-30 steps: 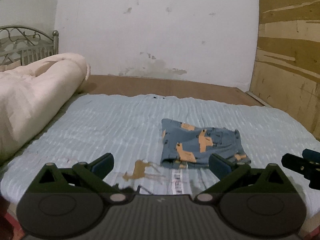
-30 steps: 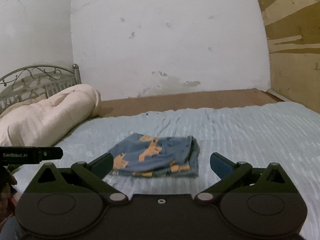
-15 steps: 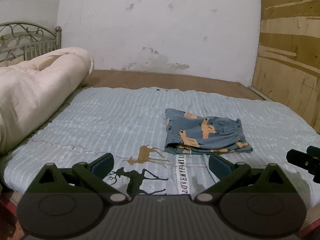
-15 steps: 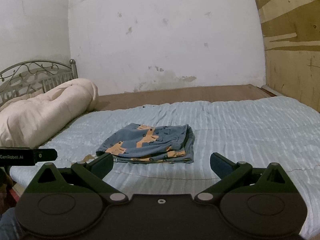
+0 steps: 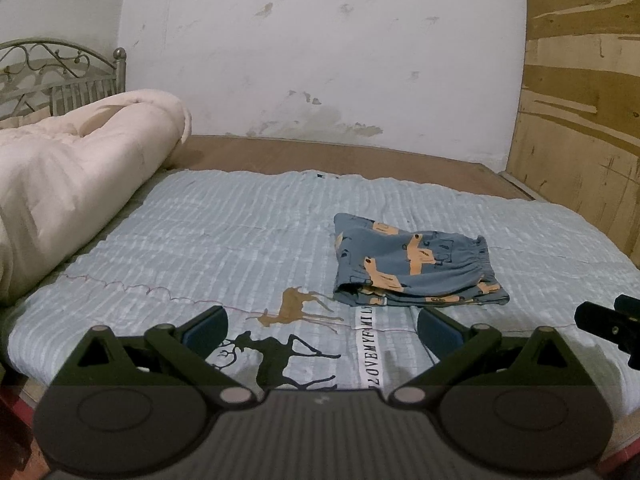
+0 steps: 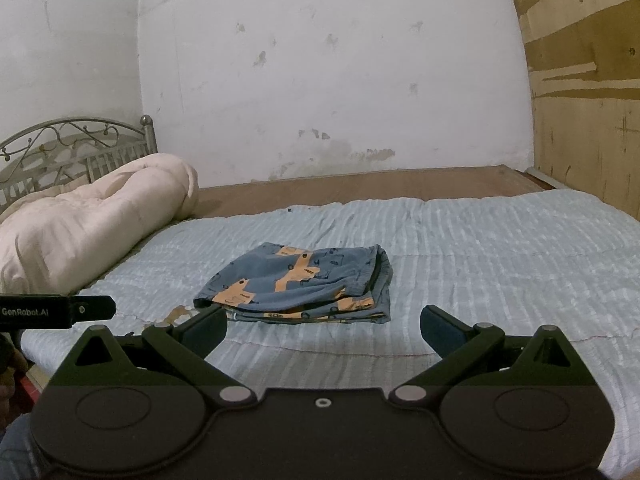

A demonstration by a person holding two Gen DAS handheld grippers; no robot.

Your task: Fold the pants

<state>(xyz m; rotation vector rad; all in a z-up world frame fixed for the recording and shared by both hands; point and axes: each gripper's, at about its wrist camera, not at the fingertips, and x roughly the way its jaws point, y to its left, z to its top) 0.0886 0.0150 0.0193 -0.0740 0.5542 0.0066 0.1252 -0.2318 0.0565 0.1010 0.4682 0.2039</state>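
Pants: blue pants (image 5: 416,270) with orange patches, folded into a compact stack of layers, lying flat on the bed's pale blue quilt (image 5: 240,232), toward the middle of it.
My left gripper (image 5: 322,326): my fingers are spread wide with nothing between them, held over the near edge of the quilt, clear of the pants, which lie ahead and to the right.
My right gripper (image 6: 324,326): also spread wide and empty; the pants (image 6: 300,284) lie just beyond my fingertips, not touched.
Quilt print: a brown deer (image 5: 298,306), a black deer and a white strip of lettering near the front edge.
Left side of bed: a rolled cream duvet (image 5: 68,184) beside a metal headboard (image 6: 76,148).
Behind: a stained white wall (image 6: 320,80).
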